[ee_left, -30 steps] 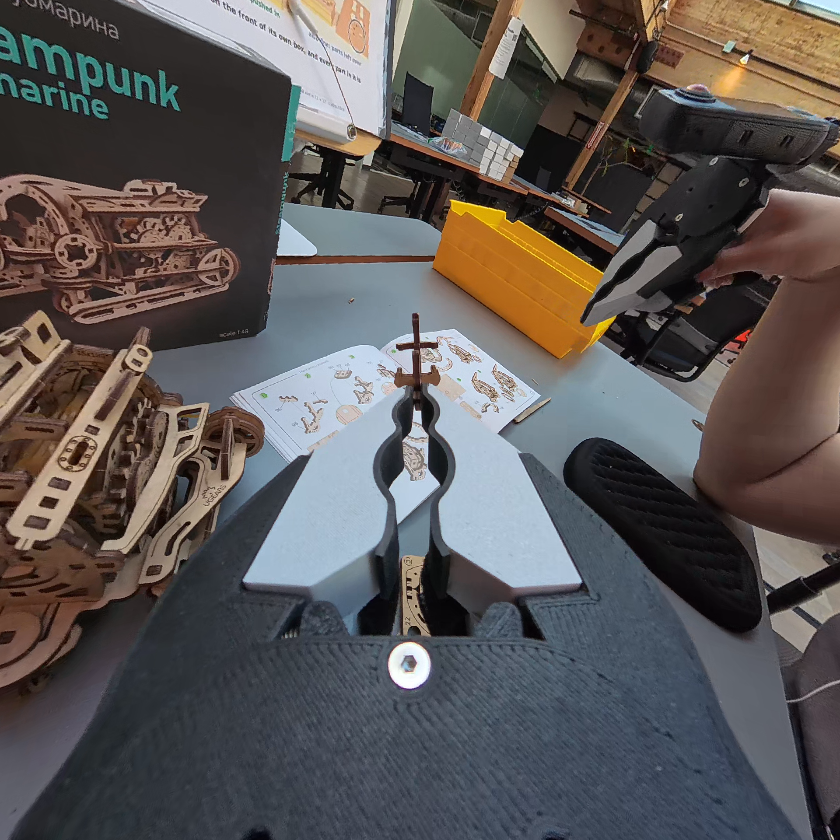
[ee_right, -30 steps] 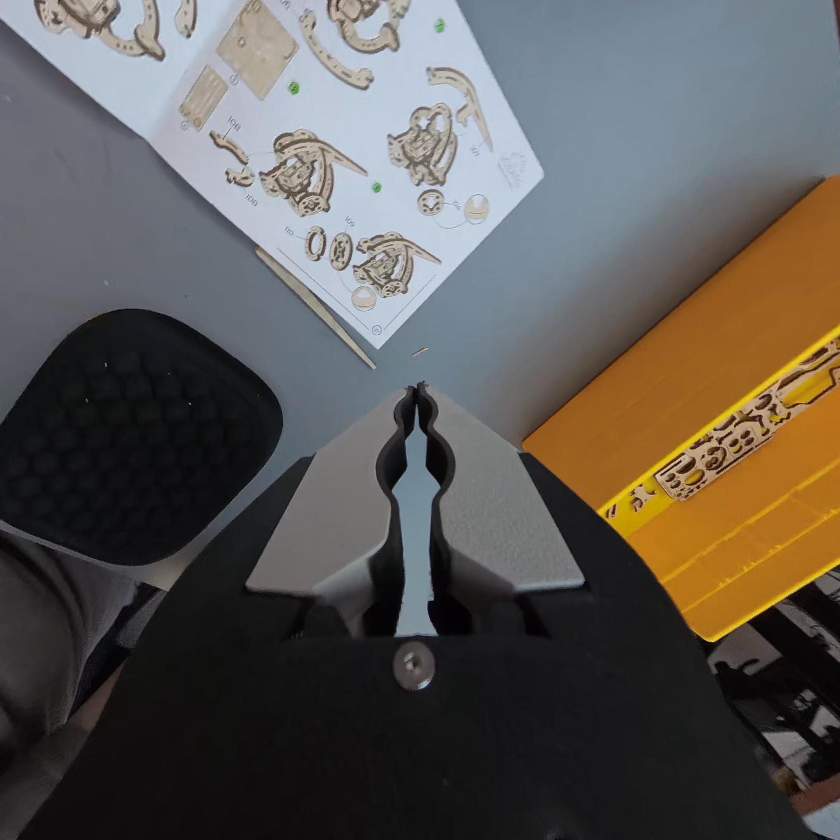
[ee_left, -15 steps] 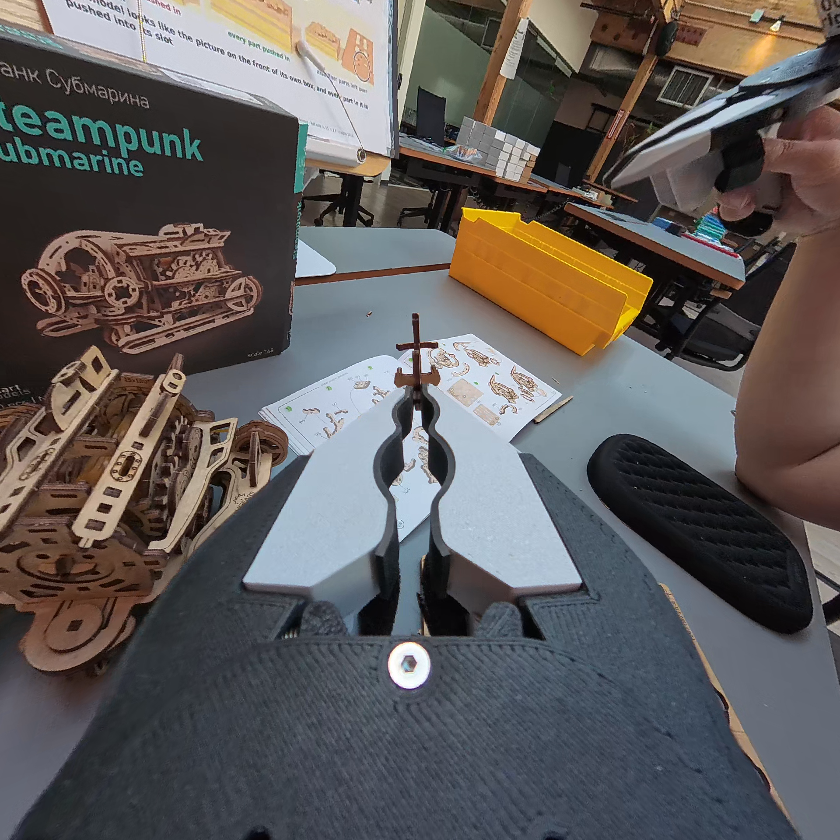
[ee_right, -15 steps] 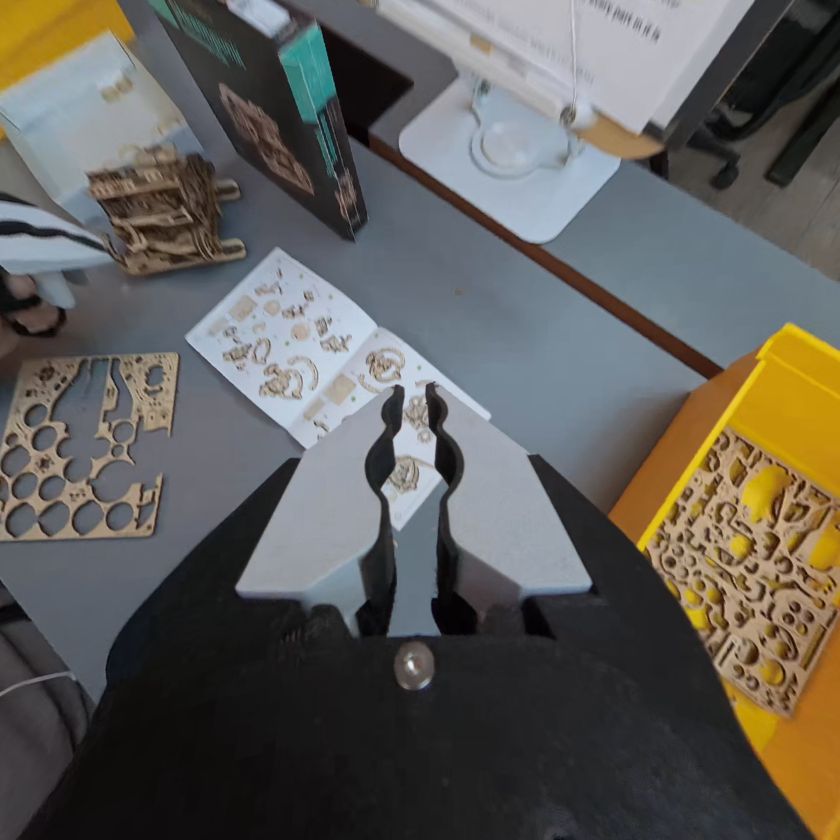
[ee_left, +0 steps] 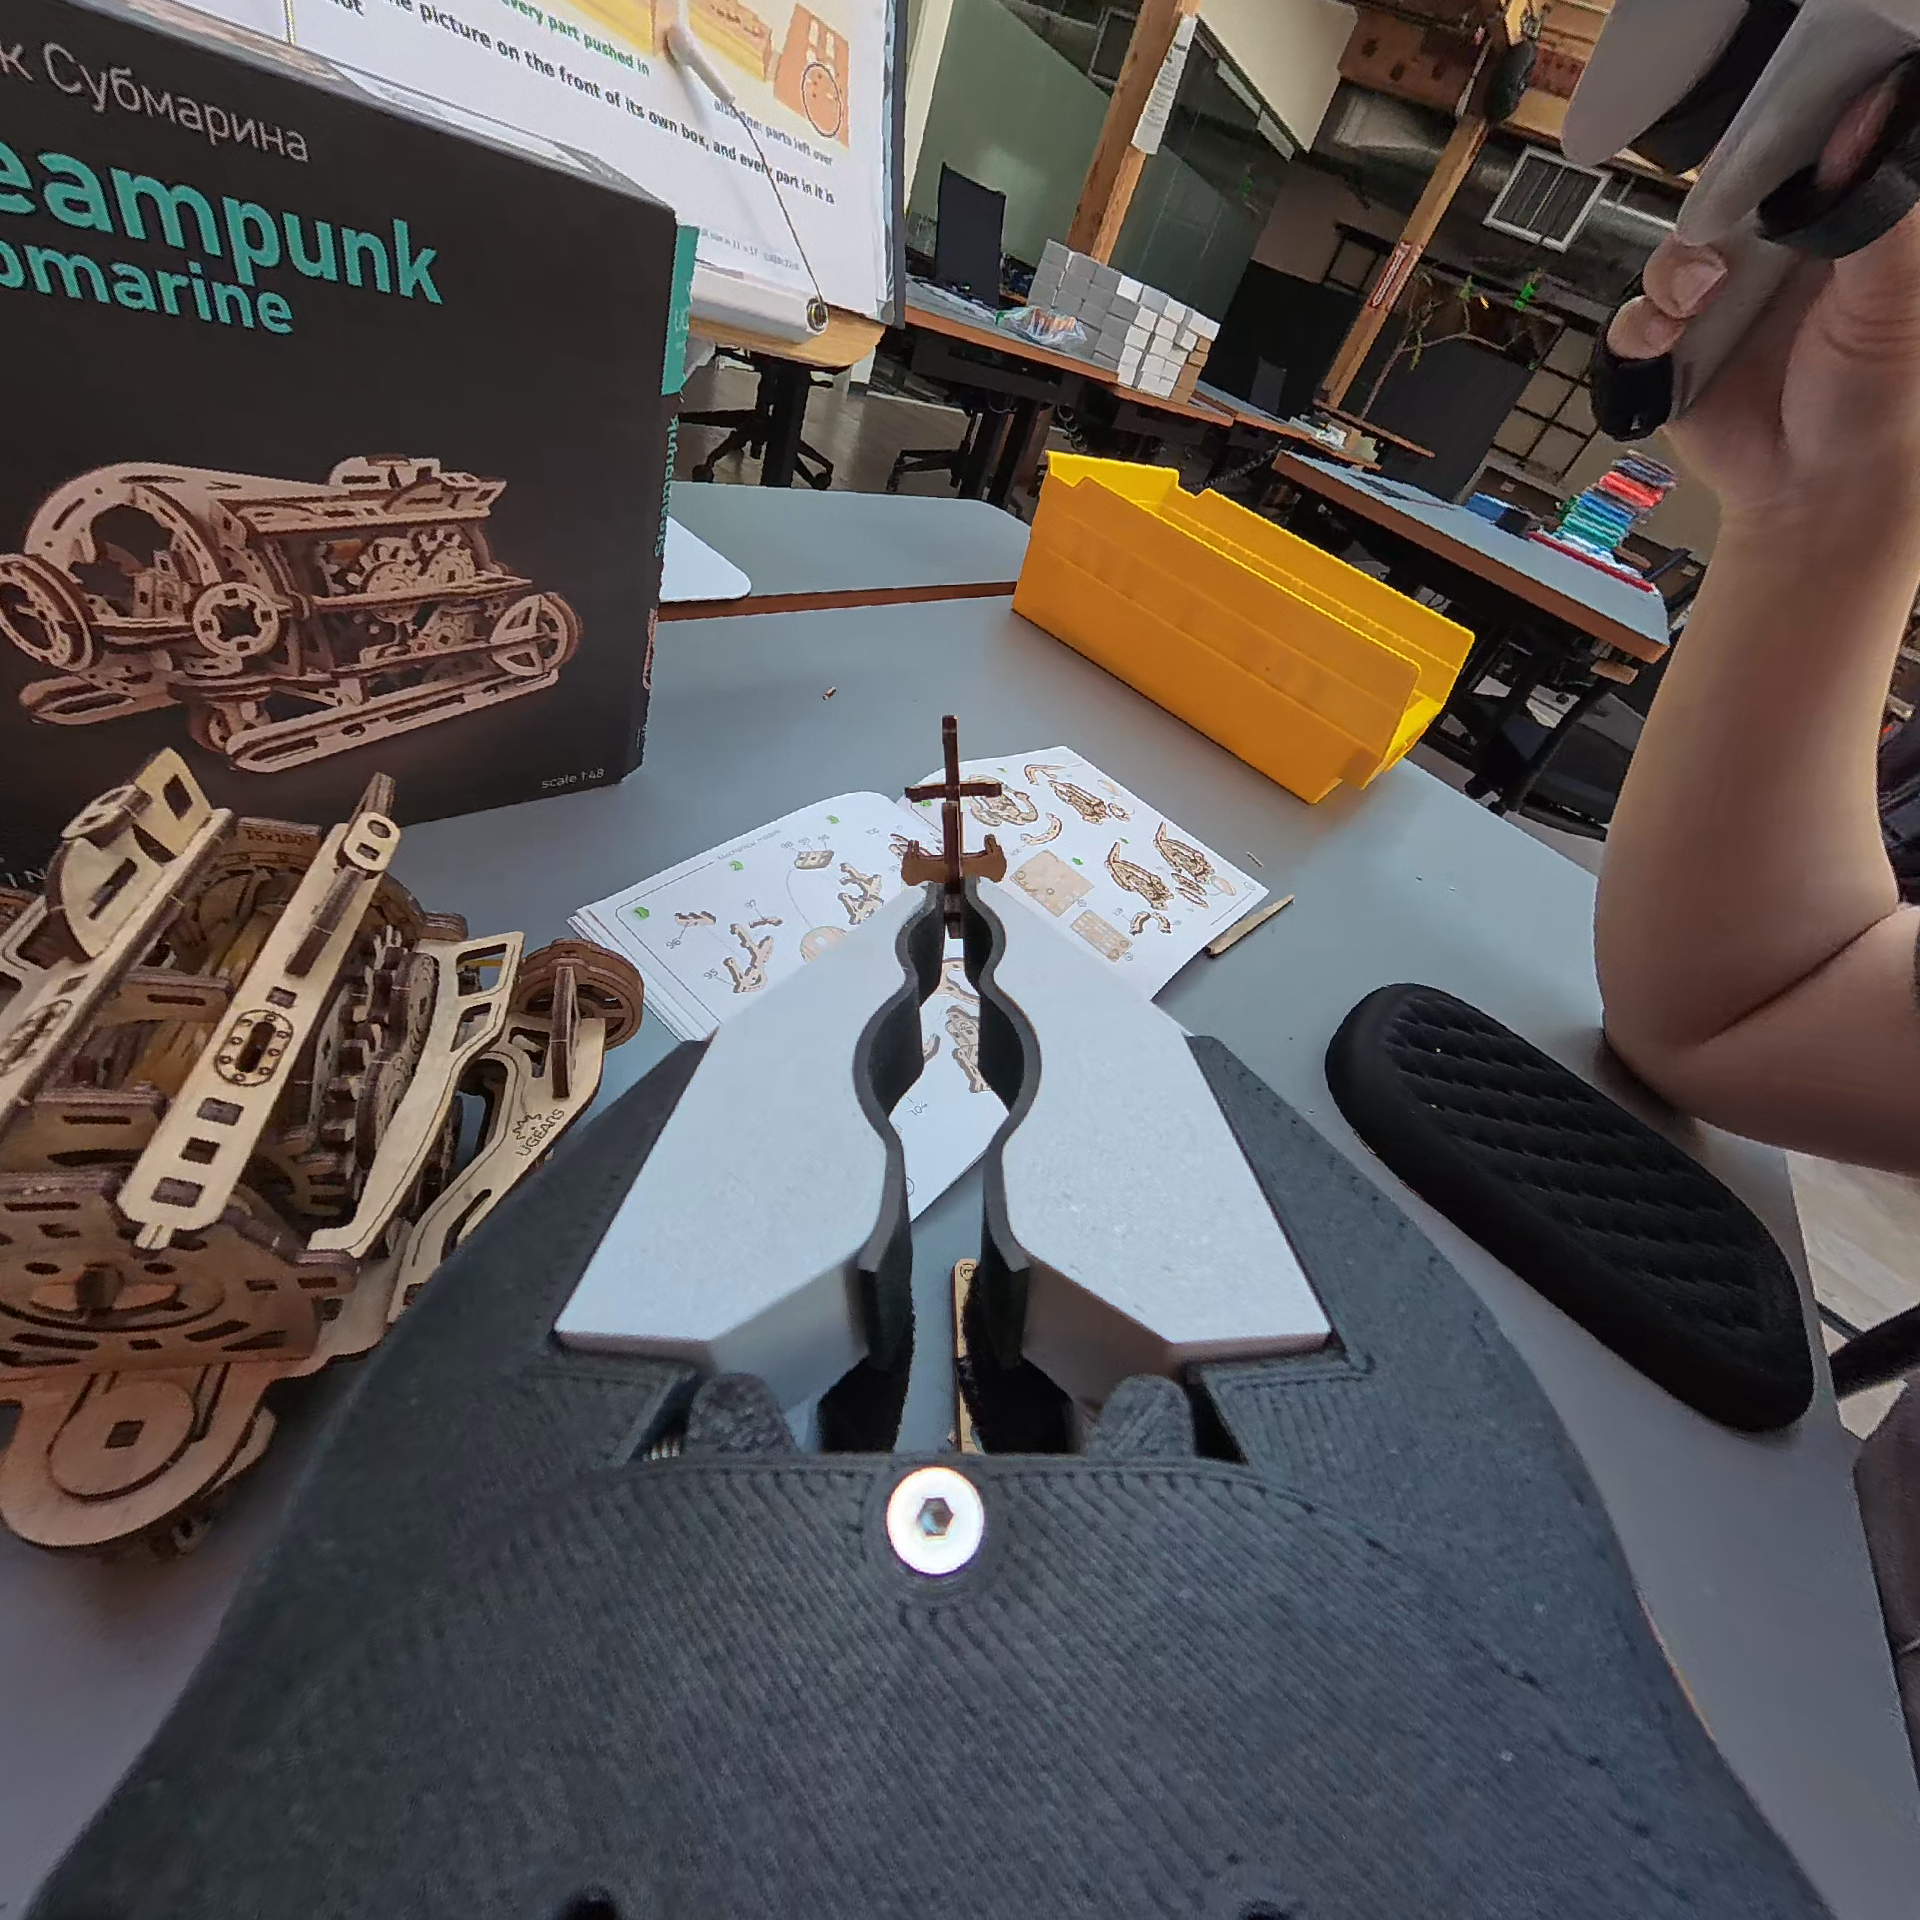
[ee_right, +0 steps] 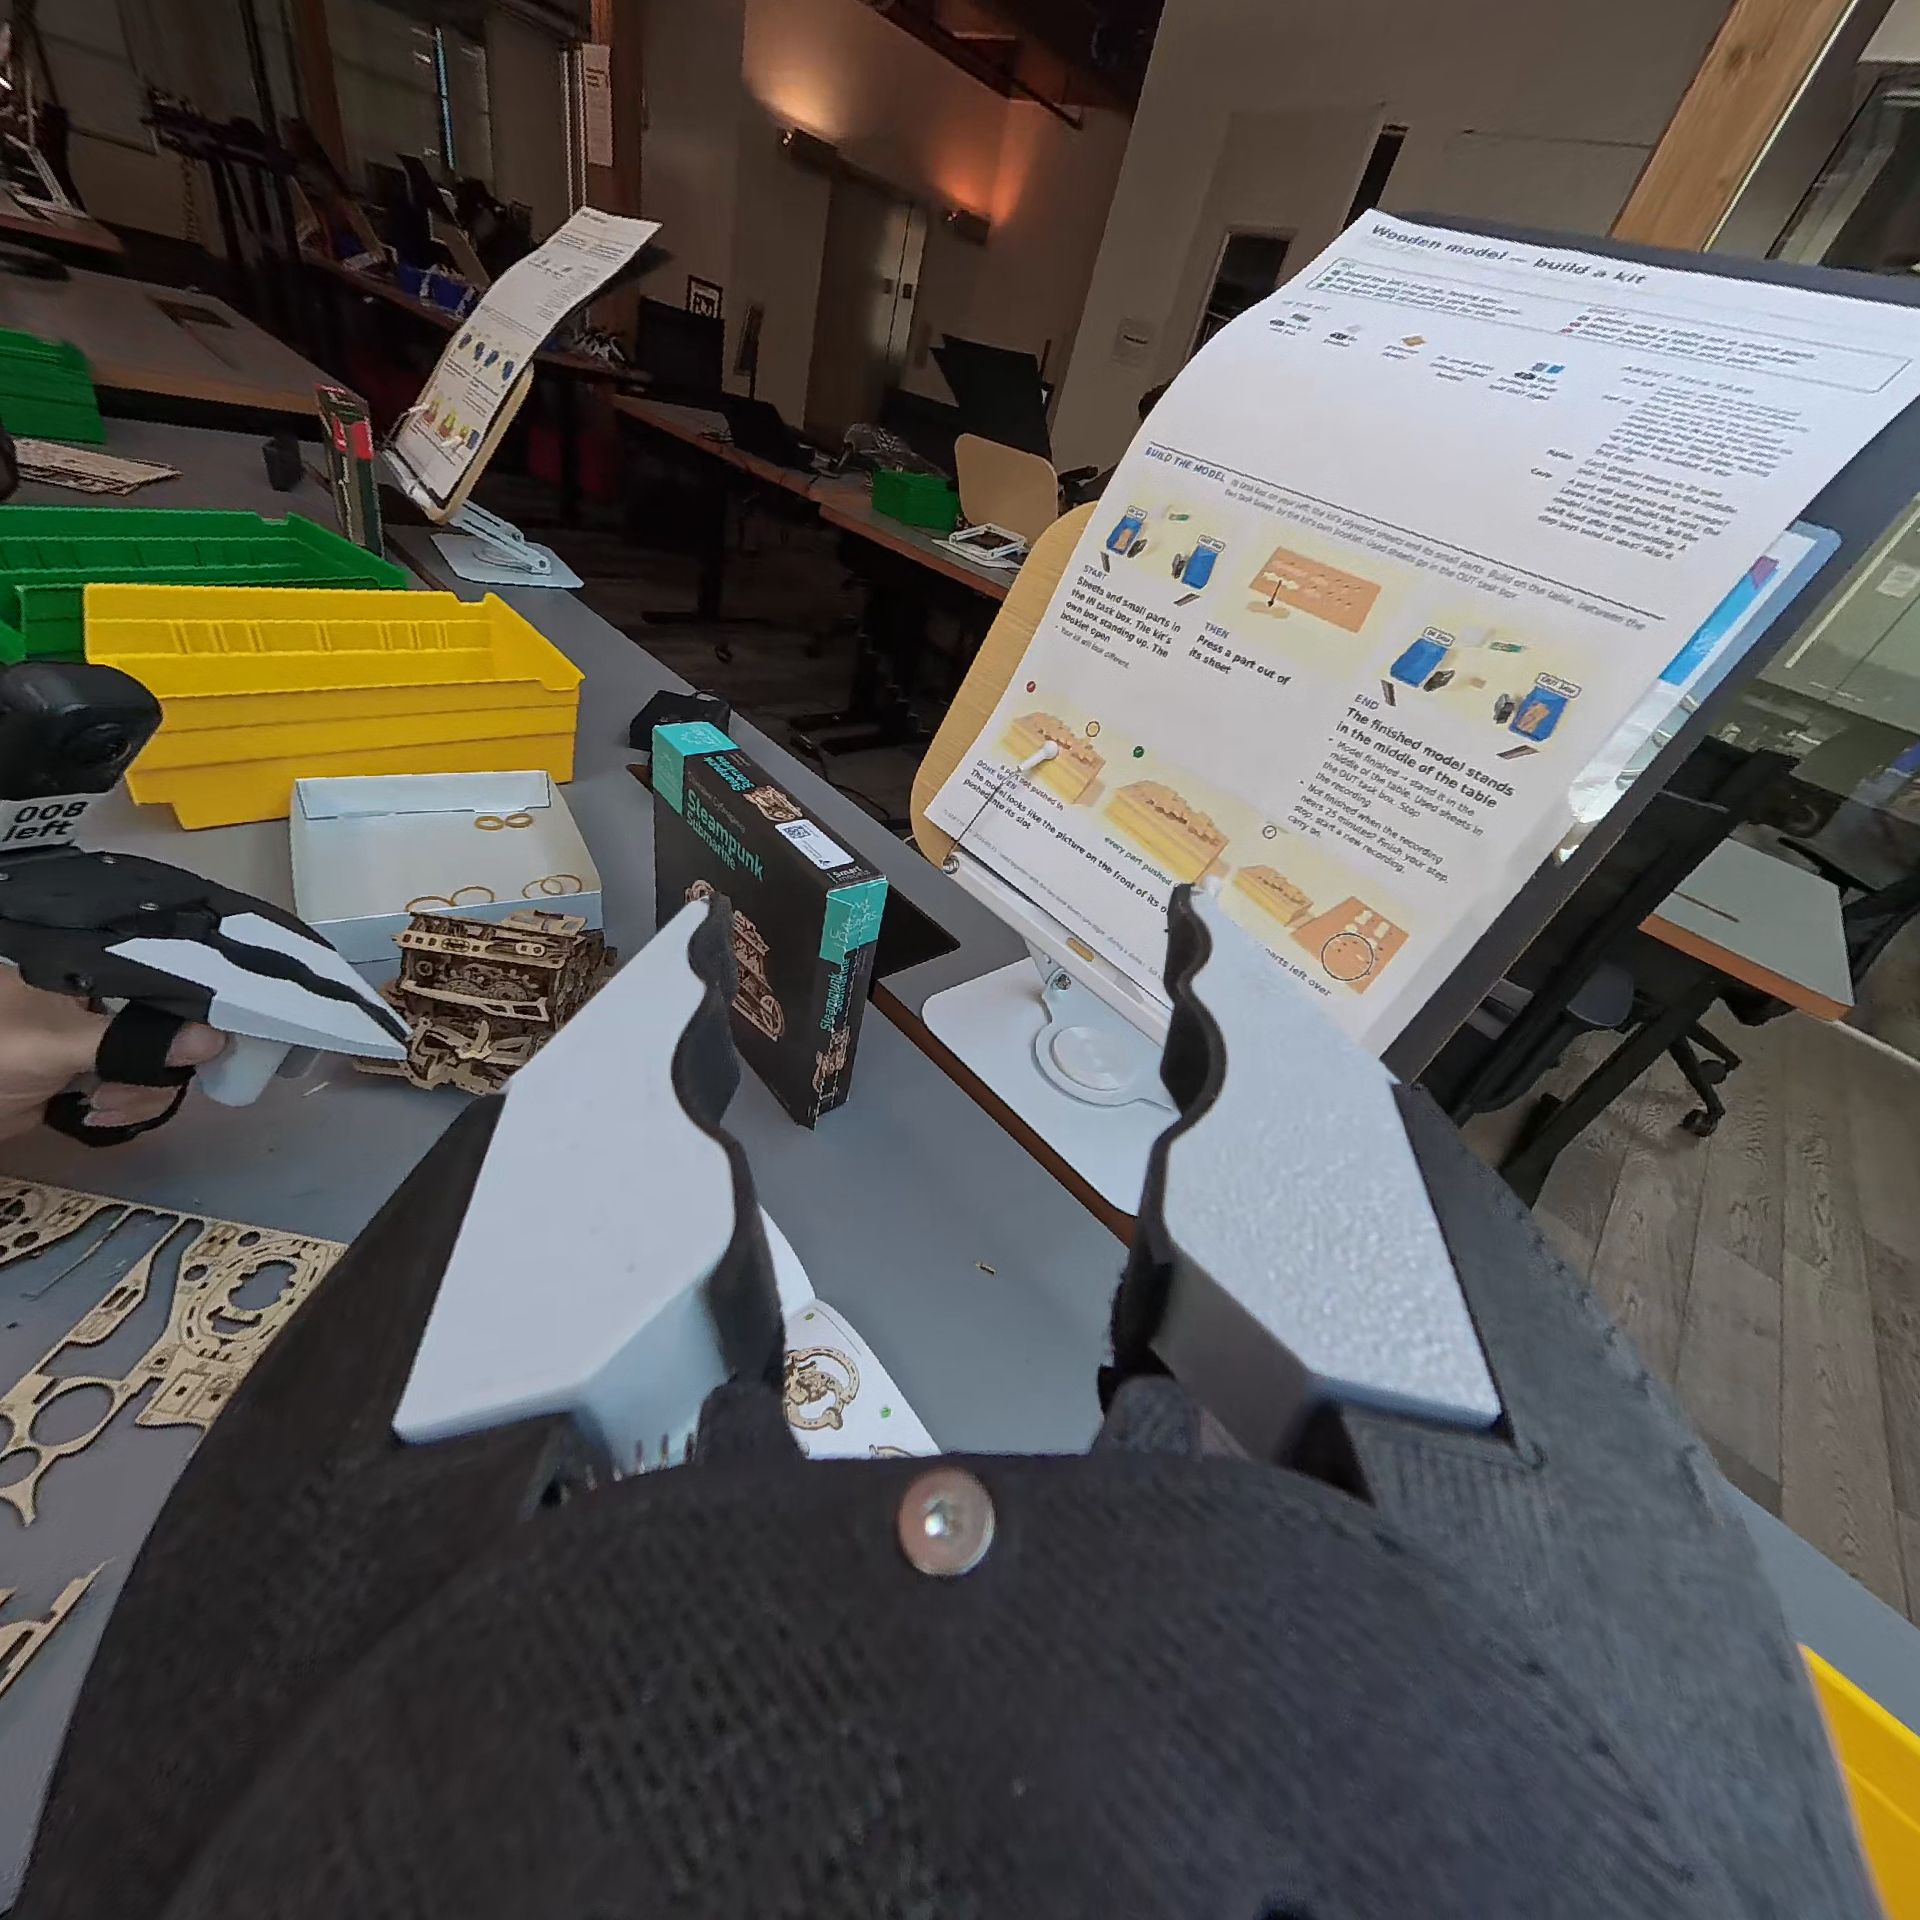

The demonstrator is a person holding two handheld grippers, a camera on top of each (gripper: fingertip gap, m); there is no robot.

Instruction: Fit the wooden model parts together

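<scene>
My left gripper [ee_left: 948, 906] is shut on a small dark wooden part [ee_left: 951, 816] with a cross-shaped top, held upright above the open instruction booklet [ee_left: 831, 894]. The half-built wooden model [ee_left: 218, 1091] sits on the grey table just left of it, and also shows in the right wrist view [ee_right: 494, 987]. My right gripper [ee_right: 945, 904] is open and empty, raised high above the table and facing the instruction stand. It shows at the top right of the left wrist view [ee_left: 1766, 135], held by a hand. The left gripper shows at the left of the right wrist view [ee_right: 384, 1029].
The black kit box [ee_left: 312, 416] stands behind the model. A yellow bin [ee_left: 1236, 623] sits at the back right, a black pad [ee_left: 1558, 1195] at the right under a forearm. Punched wooden sheets [ee_right: 125, 1330], a white box [ee_right: 436, 842], another yellow bin [ee_right: 322, 686] and an instruction stand [ee_right: 1403, 644] surround the work area. Spacing between my two grippers at the tips: around 30 cm.
My right gripper has swung up from facing the table to facing forward at height, and has opened wide. My left gripper has kept hold of the small part and barely moved.
</scene>
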